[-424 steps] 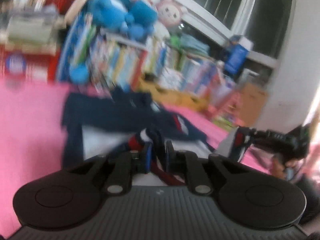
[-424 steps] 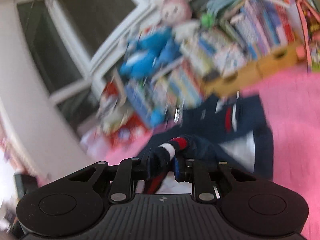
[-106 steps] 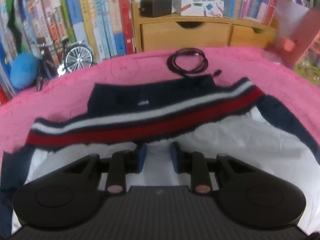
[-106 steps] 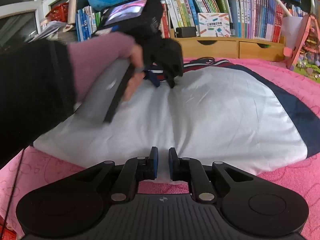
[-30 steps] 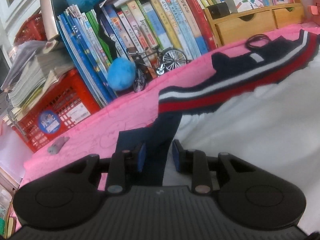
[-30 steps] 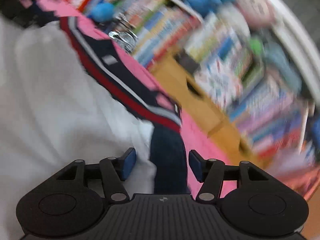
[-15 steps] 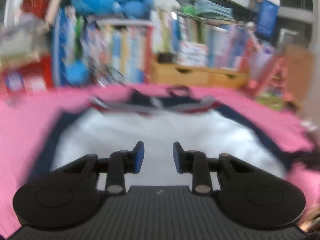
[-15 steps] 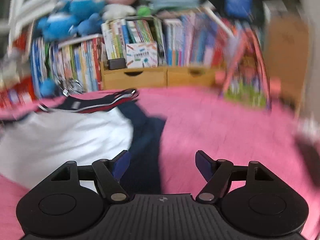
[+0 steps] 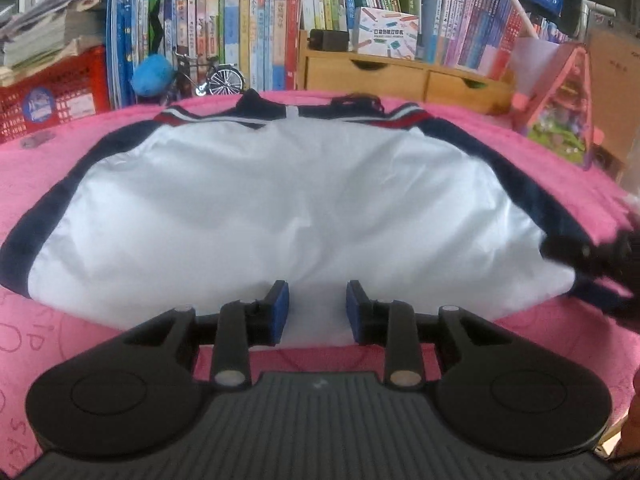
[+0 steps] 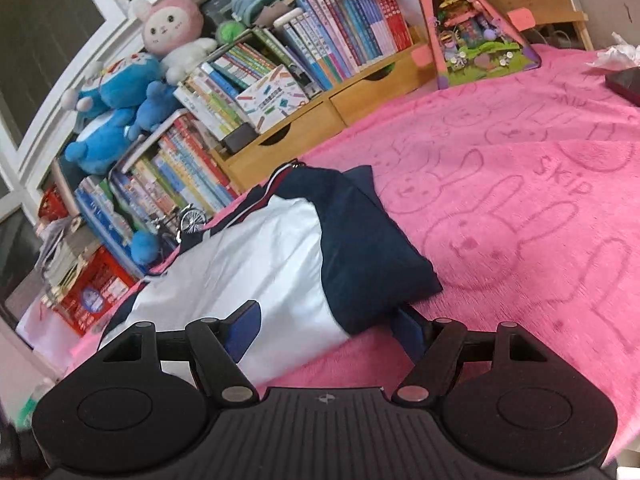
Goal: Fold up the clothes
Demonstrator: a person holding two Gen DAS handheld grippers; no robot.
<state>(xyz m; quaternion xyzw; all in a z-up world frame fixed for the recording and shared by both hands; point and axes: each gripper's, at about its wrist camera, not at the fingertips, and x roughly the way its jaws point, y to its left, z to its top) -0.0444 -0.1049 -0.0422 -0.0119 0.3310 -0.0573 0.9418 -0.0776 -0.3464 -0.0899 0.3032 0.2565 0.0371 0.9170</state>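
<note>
Open right gripper (image 10: 326, 330) straddles jacket (image 10: 280, 256) corner

A white jacket (image 9: 280, 208) with navy side panels and a red, white and navy striped band lay spread flat on the pink blanket, filling the middle of the left wrist view, band toward the top. In the right wrist view its navy corner (image 10: 372, 260) lay at centre.

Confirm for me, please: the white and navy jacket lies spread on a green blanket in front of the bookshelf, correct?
Not quite: the blanket is pink, not green. The left wrist view shows the white and navy jacket spread on it in front of the bookshelf.
</note>
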